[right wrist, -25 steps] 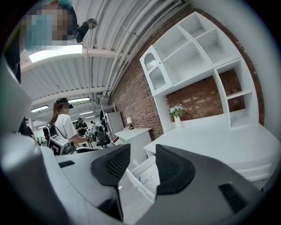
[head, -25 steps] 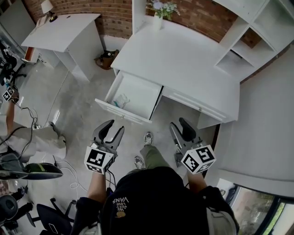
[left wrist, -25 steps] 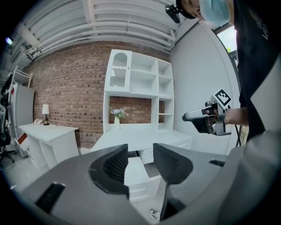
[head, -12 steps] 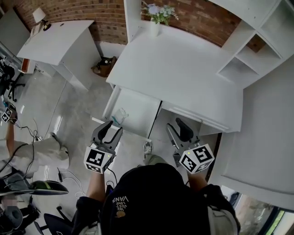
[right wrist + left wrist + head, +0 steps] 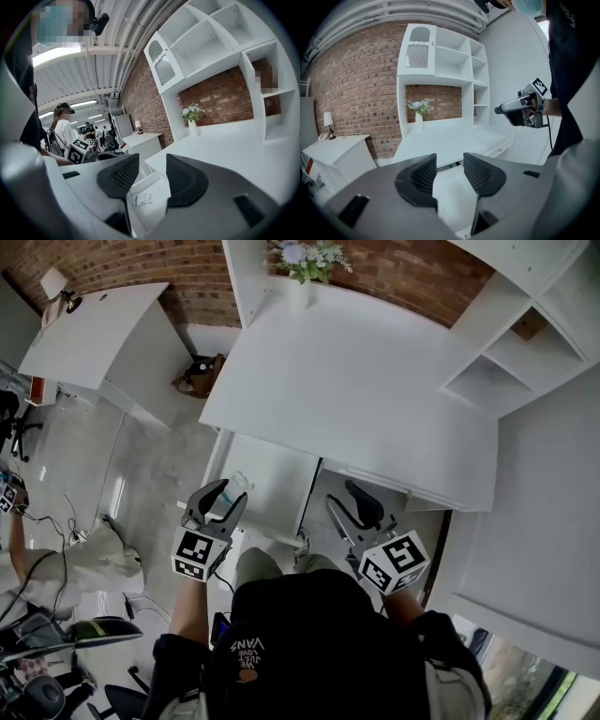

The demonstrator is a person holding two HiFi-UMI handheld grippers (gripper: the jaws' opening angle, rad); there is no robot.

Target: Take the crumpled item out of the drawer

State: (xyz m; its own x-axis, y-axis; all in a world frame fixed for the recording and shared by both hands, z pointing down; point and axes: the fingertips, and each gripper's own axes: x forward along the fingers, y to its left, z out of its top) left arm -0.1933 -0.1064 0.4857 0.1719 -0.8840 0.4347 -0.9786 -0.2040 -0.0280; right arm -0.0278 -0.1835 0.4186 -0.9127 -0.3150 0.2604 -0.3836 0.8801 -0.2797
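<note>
Room: white desk [image 5: 366, 381] against a brick wall [image 5: 403, 273], grey floor [image 5: 150, 465] on its left side.
Far left: smaller white table [image 5: 94, 329] with a lamp [image 5: 54, 282] at its back corner, well apart from the desk.
Left gripper [image 5: 217, 493]: jaws apart, nothing between the pads – it hangs over the drawer's near left corner, pointing toward the desk.
Crumpled item [image 5: 237, 486]: lies in the drawer at its left side, just beside the left gripper's jaw tips in the head view; clear, with a bluish-green patch. Neither gripper holds it.
Drawer [image 5: 277, 488]: pulled out from under the desk's left part; the crumpled item is all that shows inside.
Vase [image 5: 298, 282]: upright with flowers at the desk's back edge, by the wall.
Right gripper [image 5: 347, 500]: jaws apart and empty, held in front of the desk, right of the drawer – through its gap its own view shows the drawer and the item beyond.
Far right: open white shelves [image 5: 506, 343] standing on the desk.
</note>
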